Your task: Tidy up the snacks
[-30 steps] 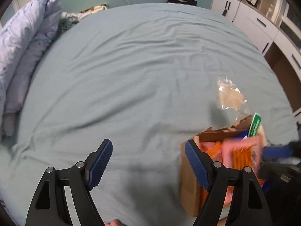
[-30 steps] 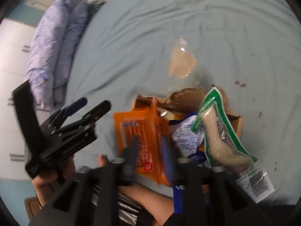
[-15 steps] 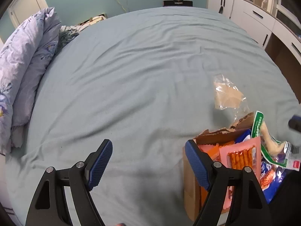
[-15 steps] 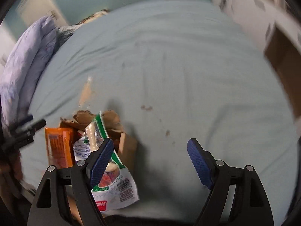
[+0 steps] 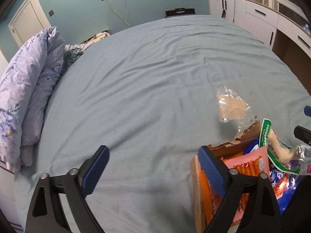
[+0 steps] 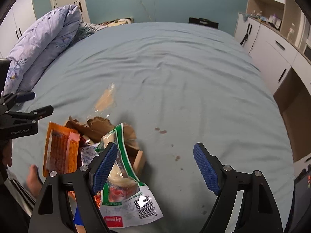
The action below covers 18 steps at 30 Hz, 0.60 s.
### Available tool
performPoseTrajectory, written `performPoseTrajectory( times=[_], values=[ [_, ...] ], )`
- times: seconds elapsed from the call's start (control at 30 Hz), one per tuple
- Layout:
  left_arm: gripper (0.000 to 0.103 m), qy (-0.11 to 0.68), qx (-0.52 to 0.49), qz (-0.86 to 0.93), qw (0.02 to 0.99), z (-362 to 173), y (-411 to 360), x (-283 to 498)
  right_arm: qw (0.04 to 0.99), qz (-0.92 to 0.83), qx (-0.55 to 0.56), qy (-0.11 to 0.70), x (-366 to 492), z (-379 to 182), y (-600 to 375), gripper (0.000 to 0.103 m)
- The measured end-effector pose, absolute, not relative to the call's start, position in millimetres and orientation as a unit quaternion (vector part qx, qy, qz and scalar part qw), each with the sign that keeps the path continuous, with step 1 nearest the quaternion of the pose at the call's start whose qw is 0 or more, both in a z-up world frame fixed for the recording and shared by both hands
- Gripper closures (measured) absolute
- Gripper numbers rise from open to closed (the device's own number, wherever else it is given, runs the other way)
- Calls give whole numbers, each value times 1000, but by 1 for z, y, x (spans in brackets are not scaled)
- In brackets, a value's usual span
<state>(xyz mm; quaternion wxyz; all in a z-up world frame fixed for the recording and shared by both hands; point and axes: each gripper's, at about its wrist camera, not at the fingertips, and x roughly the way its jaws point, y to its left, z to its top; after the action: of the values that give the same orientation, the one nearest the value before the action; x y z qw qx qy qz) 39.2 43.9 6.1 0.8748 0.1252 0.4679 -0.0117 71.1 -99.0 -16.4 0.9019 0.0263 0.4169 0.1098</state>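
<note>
The torn brown cardboard box [image 6: 139, 160] is sitting on the light blue bed sheet [image 6: 175, 73] near the bed's front edge, stuffed with snack packets that are sticking up out of it. An orange packet of thin sticks [image 6: 61, 149] is standing upright at the box's left side; a green-edged clear vacuum packet with a pale chicken foot inside [image 6: 124, 176] is leaning out over the front, and a blue-and-white packet [image 5: 279, 180] is lying under it. A clear plastic bag with a beige wafer inside [image 5: 231, 108] is lying flat on the sheet just behind the box.

The left gripper [image 5: 153, 171] is hovering over bare sheet just left of the box, jaws spread wide, holding nothing; its right blue pad is overlapping the box's corner in view, contact unclear. The right gripper [image 6: 155, 169] is hovering to the box's right, jaws wide too, gripping nothing; its left blue pad is in front of the green-edged packet.

A folded lilac floral duvet [image 5: 25, 89] is lying along the bed's left edge.
</note>
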Motion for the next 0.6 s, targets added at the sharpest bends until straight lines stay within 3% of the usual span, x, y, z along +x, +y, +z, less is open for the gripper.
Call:
performPoseTrajectory(
  times=[0.27, 0.6],
  values=[
    [3, 461, 112, -10, 880, 11, 47, 38, 886, 111, 70, 444, 73, -3, -159, 23],
    [3, 461, 89, -12, 883, 14, 52, 39, 888, 107, 62, 443, 68, 0, -154, 23]
  ],
)
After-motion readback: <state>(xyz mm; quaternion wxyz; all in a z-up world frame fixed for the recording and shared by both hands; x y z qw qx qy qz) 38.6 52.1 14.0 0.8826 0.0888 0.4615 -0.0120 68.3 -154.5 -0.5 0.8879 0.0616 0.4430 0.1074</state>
